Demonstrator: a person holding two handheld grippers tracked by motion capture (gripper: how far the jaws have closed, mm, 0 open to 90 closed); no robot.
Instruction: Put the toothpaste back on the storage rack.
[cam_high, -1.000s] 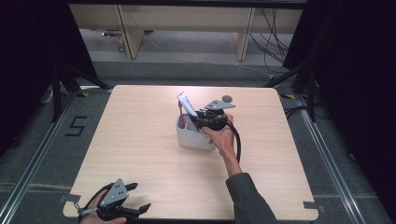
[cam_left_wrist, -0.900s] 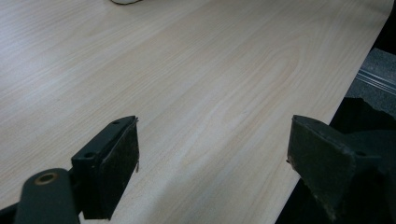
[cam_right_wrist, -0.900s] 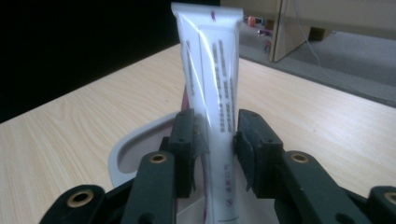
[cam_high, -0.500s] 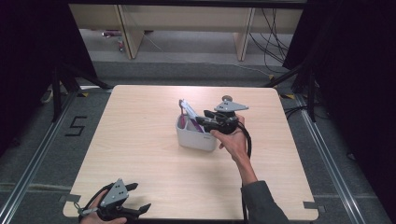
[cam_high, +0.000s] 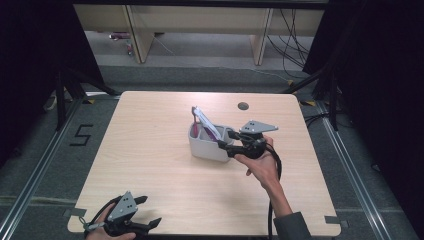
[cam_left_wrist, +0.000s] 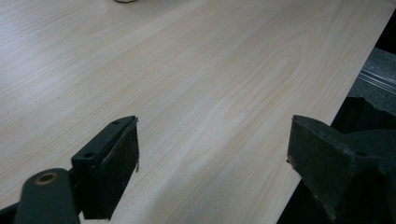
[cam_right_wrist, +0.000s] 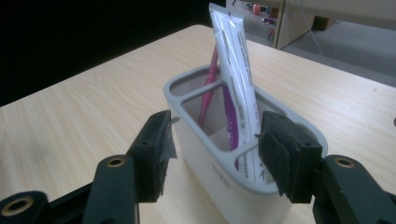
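Now our right tool (cam_right_wrist: 212, 154), jaws just opened and empty, leaves the tube (cam_right_wrist: 238, 88) in the holder (cam_right_wrist: 224, 186); next, retreat; left tool (cam_left_wrist: 212, 172) wide.

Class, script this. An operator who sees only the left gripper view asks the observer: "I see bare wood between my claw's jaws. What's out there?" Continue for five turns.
Observer: A grey plastic oblong holder with compartments stands mid-way on the pale wooden table.
Operator: Anything in it?
Observer: A white squeeze tube with purple print leans in it, beside a pink toothbrush.
Operator: And the right claw?
Observer: It is open at the holder's end; its jaws have just been opening, and the pads press on nothing.
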